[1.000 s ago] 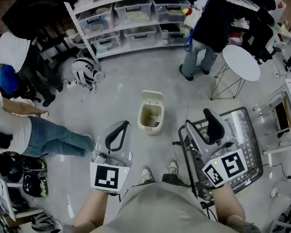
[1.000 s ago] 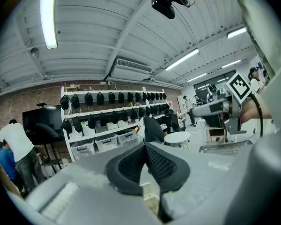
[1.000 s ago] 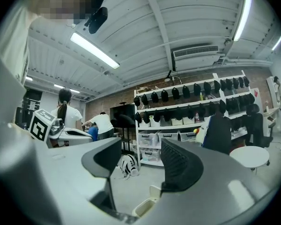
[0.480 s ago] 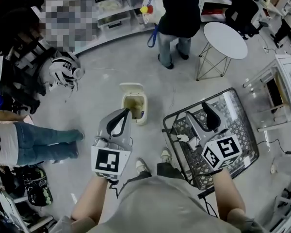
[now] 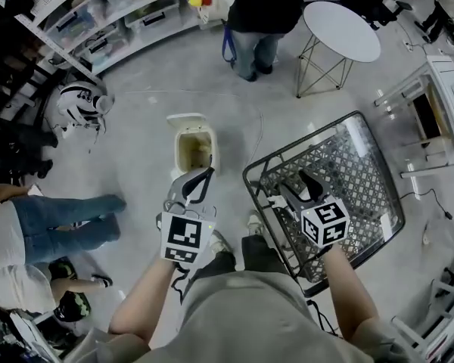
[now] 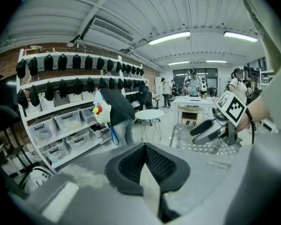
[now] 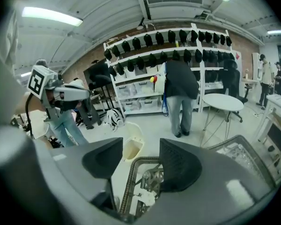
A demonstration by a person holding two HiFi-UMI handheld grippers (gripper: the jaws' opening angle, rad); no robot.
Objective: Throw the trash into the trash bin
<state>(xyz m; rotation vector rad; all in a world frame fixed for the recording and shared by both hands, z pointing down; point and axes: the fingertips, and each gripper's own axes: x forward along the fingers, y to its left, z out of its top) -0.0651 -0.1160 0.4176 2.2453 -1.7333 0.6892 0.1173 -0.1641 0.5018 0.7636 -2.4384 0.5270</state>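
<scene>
My left gripper (image 5: 204,176) has its fingers closed tip to tip, with nothing I can make out in them. It hangs at the 6 o'clock edge of the cream plastic trash bin (image 5: 193,148), whose lid stands up. My right gripper (image 5: 295,189) has its fingers parted and empty over the 9 o'clock corner of the black wire-mesh basket (image 5: 340,165). The white crumpled trash (image 5: 278,201) lies there just inside the rim. Bare grey floor (image 5: 144,119) rings the bin, with a person's outstretched legs (image 5: 68,218) at 9 o'clock.
</scene>
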